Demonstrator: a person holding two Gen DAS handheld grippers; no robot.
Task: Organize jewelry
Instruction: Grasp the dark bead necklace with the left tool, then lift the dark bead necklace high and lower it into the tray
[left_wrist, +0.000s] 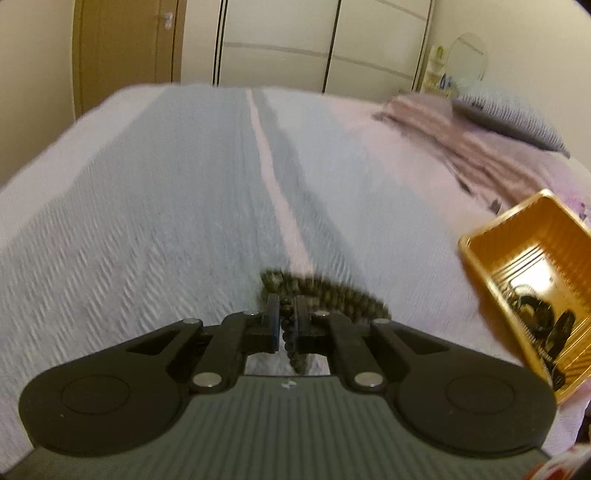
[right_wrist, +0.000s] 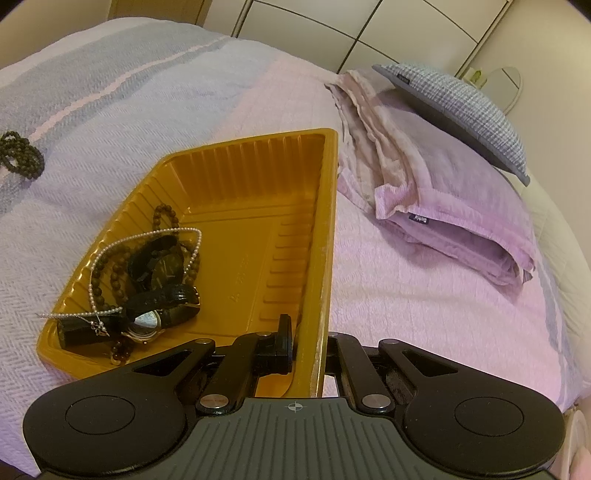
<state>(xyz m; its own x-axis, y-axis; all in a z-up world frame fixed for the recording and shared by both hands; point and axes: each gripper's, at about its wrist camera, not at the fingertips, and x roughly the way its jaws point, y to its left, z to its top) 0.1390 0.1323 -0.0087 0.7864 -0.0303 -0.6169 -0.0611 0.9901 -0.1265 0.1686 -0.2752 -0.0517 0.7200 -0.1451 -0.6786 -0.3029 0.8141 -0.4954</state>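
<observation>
My left gripper (left_wrist: 287, 317) is shut on a dark beaded necklace (left_wrist: 332, 291); its strand hangs between the fingers and the rest trails on the bedspread. The same beads show at the far left of the right wrist view (right_wrist: 18, 155). My right gripper (right_wrist: 306, 343) is shut on the near right wall of a golden plastic tray (right_wrist: 258, 236) and holds it tilted on the bed. The tray holds a pearl necklace (right_wrist: 147, 236), brown beads (right_wrist: 166, 214) and dark watches (right_wrist: 155, 295). The tray also shows at the right of the left wrist view (left_wrist: 524, 258).
The bed is covered by a blue and pink woven bedspread (left_wrist: 166, 184). A folded pink blanket (right_wrist: 436, 195) and a grey checked cushion (right_wrist: 461, 107) lie at the head of the bed. Wardrobe doors (left_wrist: 295, 37) stand beyond the bed.
</observation>
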